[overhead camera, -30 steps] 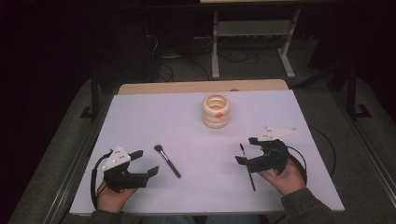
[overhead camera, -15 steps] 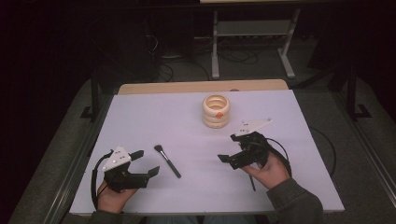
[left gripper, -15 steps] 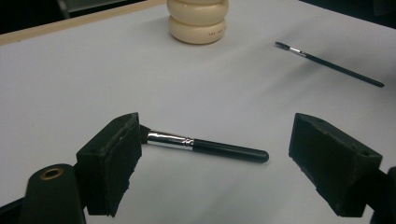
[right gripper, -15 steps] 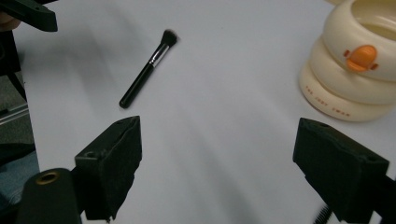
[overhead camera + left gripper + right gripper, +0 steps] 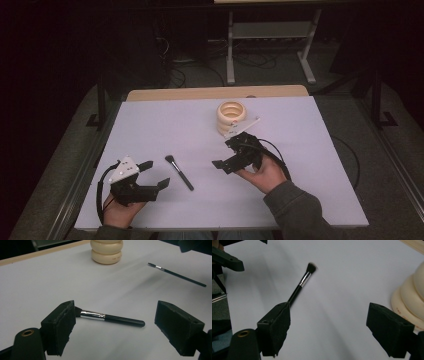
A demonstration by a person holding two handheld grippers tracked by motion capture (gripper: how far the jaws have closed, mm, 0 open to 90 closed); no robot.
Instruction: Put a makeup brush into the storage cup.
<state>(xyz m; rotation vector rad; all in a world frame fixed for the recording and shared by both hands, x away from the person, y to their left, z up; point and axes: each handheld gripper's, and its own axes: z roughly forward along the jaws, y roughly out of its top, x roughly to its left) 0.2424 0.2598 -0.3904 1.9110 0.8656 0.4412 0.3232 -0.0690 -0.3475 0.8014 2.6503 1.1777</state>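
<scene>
Right gripper (image 5: 227, 152) shifted toward short black silver-ferruled brush (image 5: 179, 172).

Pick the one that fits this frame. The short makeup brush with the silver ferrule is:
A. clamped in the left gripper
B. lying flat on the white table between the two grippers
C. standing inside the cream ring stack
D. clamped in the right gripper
B: the makeup brush lies flat on the white table, between the open left gripper and the open right gripper, touched by neither.

Between the left gripper (image 5: 152, 174) and the right gripper (image 5: 222, 151) lies the short brush (image 5: 179, 172); the ring stack (image 5: 232, 116) stands just behind the right one.
</scene>
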